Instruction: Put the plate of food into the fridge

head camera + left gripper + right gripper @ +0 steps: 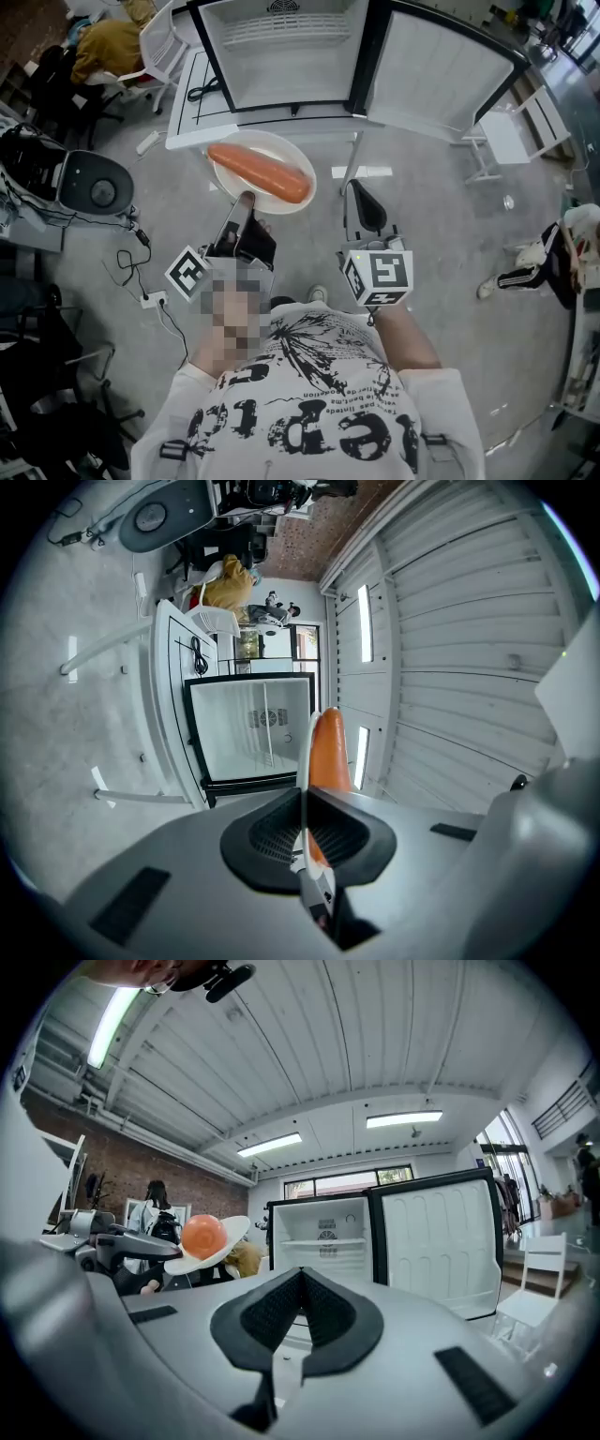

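The step in hand looked like the carry toward the open fridge [281,56]. To do it well, the plate [232,161] should be held level, since the long carrot [260,172] lay loose on it and could roll off the far side if the rim dipped. Only one edge of the plate was gripped, so a slow, steady approach would suit better than a quick one. The far rim should go in first, above the wire shelf [323,1239] and clear of the door [441,75], which stood swung wide to the right. I would release only once the plate's base rested flat on the shelf.

The left tongs [246,199] were nearly closed, their pads pinching the near rim of the plate. In the left gripper view the rim showed as a thin white line running straight between the jaws, with the carrot just beyond. The plate hung in the air in front of the fridge, above the floor [422,216], not yet inside.

The right tongs [302,1283] were closed on nothing, their pads meeting at the tips. They pointed toward the fridge, well apart from the plate.
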`<state>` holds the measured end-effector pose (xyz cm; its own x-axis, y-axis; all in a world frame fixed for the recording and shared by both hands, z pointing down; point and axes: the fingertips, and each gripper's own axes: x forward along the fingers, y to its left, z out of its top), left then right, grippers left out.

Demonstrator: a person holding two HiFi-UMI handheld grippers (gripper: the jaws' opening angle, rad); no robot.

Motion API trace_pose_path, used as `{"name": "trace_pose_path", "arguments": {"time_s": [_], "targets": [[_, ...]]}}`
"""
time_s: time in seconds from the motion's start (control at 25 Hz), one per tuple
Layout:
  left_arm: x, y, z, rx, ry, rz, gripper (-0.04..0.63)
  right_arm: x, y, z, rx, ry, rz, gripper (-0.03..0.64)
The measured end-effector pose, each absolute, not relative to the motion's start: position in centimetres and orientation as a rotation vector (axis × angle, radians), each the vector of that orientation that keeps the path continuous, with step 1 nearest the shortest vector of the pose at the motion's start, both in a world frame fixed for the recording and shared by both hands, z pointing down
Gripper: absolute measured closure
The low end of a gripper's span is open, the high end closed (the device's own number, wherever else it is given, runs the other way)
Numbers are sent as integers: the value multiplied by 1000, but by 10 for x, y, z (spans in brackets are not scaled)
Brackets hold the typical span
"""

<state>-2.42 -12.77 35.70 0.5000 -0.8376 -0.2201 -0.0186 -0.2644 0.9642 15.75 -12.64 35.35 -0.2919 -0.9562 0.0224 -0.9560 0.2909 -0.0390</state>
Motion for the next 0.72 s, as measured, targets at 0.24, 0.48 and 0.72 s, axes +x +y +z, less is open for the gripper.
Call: {"name": "trace_pose_path", "arguments": {"time_s": [0.24, 0.48, 0.72], "targets": [[-10, -156, 361, 1642, -781, -915, 571, 174, -157, 362, -1873, 2521, -104, 615], [-13, -201, 374, 1614, -786, -900, 571, 167, -201, 379, -1944, 2540, -79, 615], [-16, -267, 380, 1572, -770, -895, 571, 163, -254, 374, -1977, 2543, -58, 615]]}}
